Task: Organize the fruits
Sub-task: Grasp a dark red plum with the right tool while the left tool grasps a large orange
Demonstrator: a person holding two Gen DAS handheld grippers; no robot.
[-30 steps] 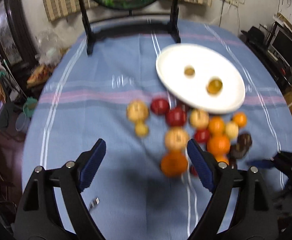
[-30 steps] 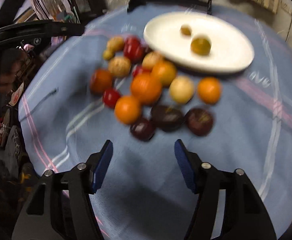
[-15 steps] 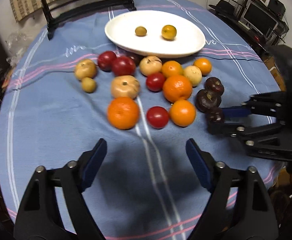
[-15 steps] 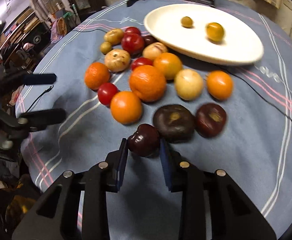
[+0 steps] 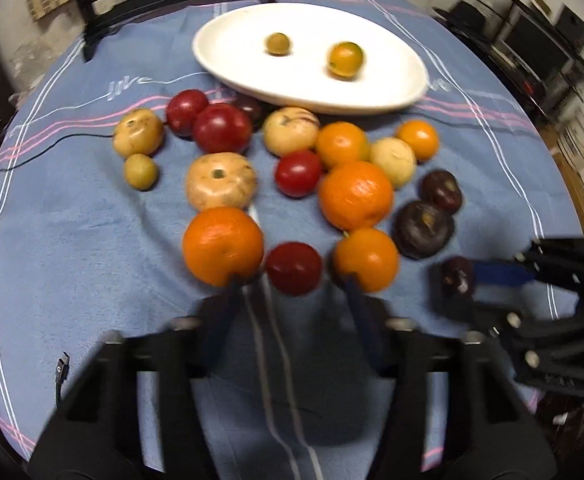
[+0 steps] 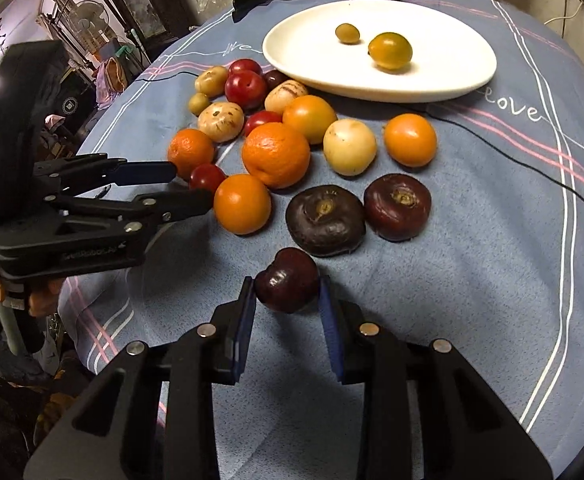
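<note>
Oranges, red tomatoes, pale yellow fruits and dark purple fruits lie in a cluster on the blue tablecloth. Behind them a white plate [image 5: 252, 76] [image 6: 452, 60] holds two small yellow fruits. My left gripper [image 5: 292, 280] [image 6: 192, 186] points down at a small red tomato [image 5: 294, 268] [image 6: 206, 178]. Its jaws are closing with the tomato between them, and a gap still shows on each side. My right gripper [image 6: 286, 284] [image 5: 454, 288] is shut on a small dark red fruit [image 6: 288, 276] [image 5: 458, 276] resting on the cloth.
Two oranges [image 5: 224, 246] [image 5: 366, 260] sit close on either side of the red tomato. Two large dark purple fruits [image 6: 324, 220] [image 6: 398, 206] lie just beyond the held one. A black cable [image 6: 532, 160] crosses the cloth. A black stand [image 5: 172, 4] is at the far edge.
My left gripper has dropped toward the fruit and its jaws have narrowed around the red tomato. My right gripper closed on the dark red fruit and has stayed there.
</note>
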